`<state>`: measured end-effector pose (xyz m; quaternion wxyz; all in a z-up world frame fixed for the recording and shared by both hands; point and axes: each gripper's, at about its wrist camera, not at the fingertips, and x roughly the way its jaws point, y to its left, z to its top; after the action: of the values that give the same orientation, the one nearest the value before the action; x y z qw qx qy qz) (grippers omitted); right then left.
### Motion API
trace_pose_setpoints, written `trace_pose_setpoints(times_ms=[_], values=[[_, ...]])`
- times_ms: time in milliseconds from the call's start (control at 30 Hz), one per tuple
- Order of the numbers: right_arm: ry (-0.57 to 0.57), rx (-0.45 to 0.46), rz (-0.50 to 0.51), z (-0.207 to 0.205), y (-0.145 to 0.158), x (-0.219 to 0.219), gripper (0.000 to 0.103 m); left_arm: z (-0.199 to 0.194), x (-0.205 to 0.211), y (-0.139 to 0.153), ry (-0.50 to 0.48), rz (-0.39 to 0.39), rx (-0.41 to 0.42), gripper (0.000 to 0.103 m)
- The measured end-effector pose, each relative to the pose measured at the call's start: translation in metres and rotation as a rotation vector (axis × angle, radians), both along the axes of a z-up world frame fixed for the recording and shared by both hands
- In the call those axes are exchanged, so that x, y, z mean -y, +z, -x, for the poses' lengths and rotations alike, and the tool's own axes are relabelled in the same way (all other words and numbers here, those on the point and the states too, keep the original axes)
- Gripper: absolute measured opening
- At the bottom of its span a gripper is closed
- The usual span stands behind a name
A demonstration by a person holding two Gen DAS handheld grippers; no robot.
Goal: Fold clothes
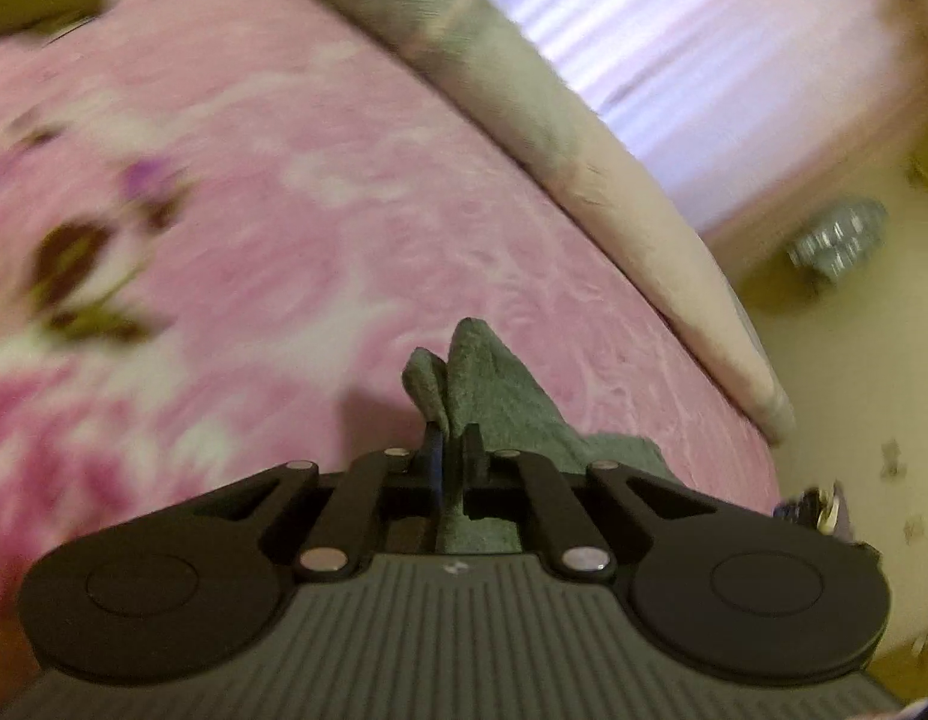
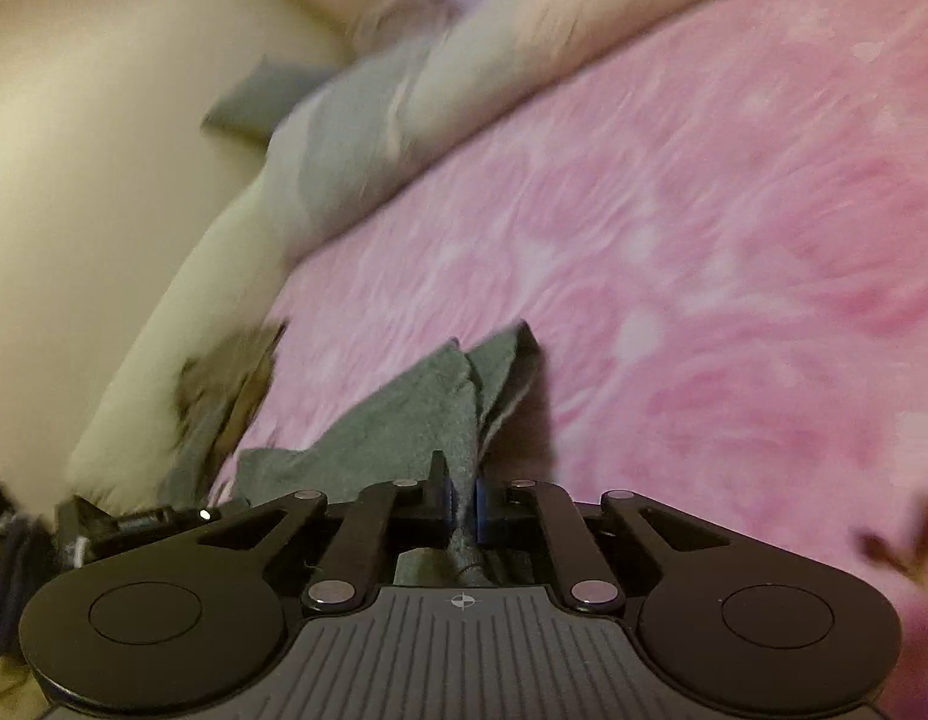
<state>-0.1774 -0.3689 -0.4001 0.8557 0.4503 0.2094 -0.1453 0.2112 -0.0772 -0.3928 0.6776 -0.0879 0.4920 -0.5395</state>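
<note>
My left gripper [image 1: 450, 450] is pinched tight on a bunch of grey-green cloth [image 1: 493, 396], and my right gripper [image 2: 462, 495] is pinched just as tight on another bunch of what looks like the same garment [image 2: 416, 420]. In each wrist view the fabric sticks up past my fingertips toward 12 o'clock in a small crumpled peak. In the left view the rest drops away toward 4 o'clock; in the right view it runs off toward 8 o'clock. So I judge the piece hangs slack between my two grippers, over the pink floral bedspread [image 1: 296, 228]. How much of it rests on the bed I cannot tell; both views are blurred.

The cloth looks like soft, fuzzy knit or fleece: light, limp, no stiffness at all. It creases wherever it is gathered, and it will sag and swing rather than hold a line. It does not look slippery; the nap should give my pads good bite. I hold bunched material, though, not a flat single edge, so layers could shift inside the grip. For a clean fold, corners or a hem would be the better places to hold, pulled taut between both sides.

A pale pillow [image 1: 613, 192] lies along the bed's far edge, around 1 o'clock in the left view.
</note>
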Motion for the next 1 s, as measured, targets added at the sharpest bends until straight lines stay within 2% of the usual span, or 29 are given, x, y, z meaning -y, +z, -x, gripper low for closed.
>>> trace_pose_setpoints(times_ms=[67,133,200,233,333,433,467,500,533,600,700,767,833,900,933,967,1000], values=[[-0.097,-0.023,0.019,0.016,0.002,-0.012,0.006,0.001,0.02,0.0,-0.037,-0.021,0.037,0.003],[-0.116,-0.054,0.008,0.02,-0.002,-0.008,0.006,-0.003,0.028,-0.01,-0.026,-0.06,0.016,0.007],[-0.123,-0.085,-0.008,0.022,-0.008,-0.001,0.05,-0.008,0.029,-0.017,-0.004,-0.072,-0.019,0.013],[-0.117,-0.07,-0.016,0.02,-0.01,0.006,0.081,-0.01,0.026,-0.019,0.009,-0.045,-0.046,0.021],[-0.068,-0.032,-0.044,-0.002,-0.016,0.03,0.081,-0.019,0.019,-0.02,0.045,0.03,-0.104,0.026],[0.004,-0.033,-0.055,-0.035,-0.021,0.052,0.08,-0.021,0.033,-0.025,0.031,0.012,-0.125,0.025],[0.036,-0.043,-0.042,-0.046,-0.022,0.058,0.062,-0.019,0.04,-0.025,0.005,-0.001,-0.104,0.025],[0.072,-0.07,-0.024,-0.057,-0.023,0.061,0.041,-0.018,0.048,-0.025,-0.021,-0.014,-0.082,0.018],[0.108,-0.102,-0.004,-0.068,-0.024,0.062,0.007,-0.017,0.055,-0.024,-0.047,-0.027,-0.06,0.008],[0.158,-0.131,0.07,-0.077,-0.021,0.057,0.006,-0.019,0.06,-0.018,-0.067,-0.006,-0.032,0.005],[0.111,-0.185,0.148,-0.074,-0.016,0.05,0.004,-0.022,0.063,-0.007,-0.077,0.067,0.012,0.005],[0.072,-0.221,0.197,-0.072,-0.013,0.046,0.004,-0.02,0.07,-0.006,-0.074,0.088,0.046,0.006],[0.033,-0.258,0.246,-0.069,-0.01,0.042,0.005,-0.018,0.081,-0.014,-0.03,0.012,0.088,0.015],[-0.007,-0.294,0.296,-0.066,-0.007,0.037,0.015,-0.019,0.087,-0.018,0.04,-0.091,0.134,0.025],[-0.06,-0.336,0.353,-0.066,-0.003,0.032,0.034,-0.018,0.083,-0.014,0.069,-0.082,0.14,0.026],[-0.124,-0.386,0.421,-0.065,0.002,0.026,0.043,-0.018,0.077,-0.01,0.098,-0.07,0.145,0.025],[-0.16,-0.402,0.465,-0.063,0.008,0.019,0.043,-0.011,0.074,-0.001,0.092,-0.054,0.189,0.025]])
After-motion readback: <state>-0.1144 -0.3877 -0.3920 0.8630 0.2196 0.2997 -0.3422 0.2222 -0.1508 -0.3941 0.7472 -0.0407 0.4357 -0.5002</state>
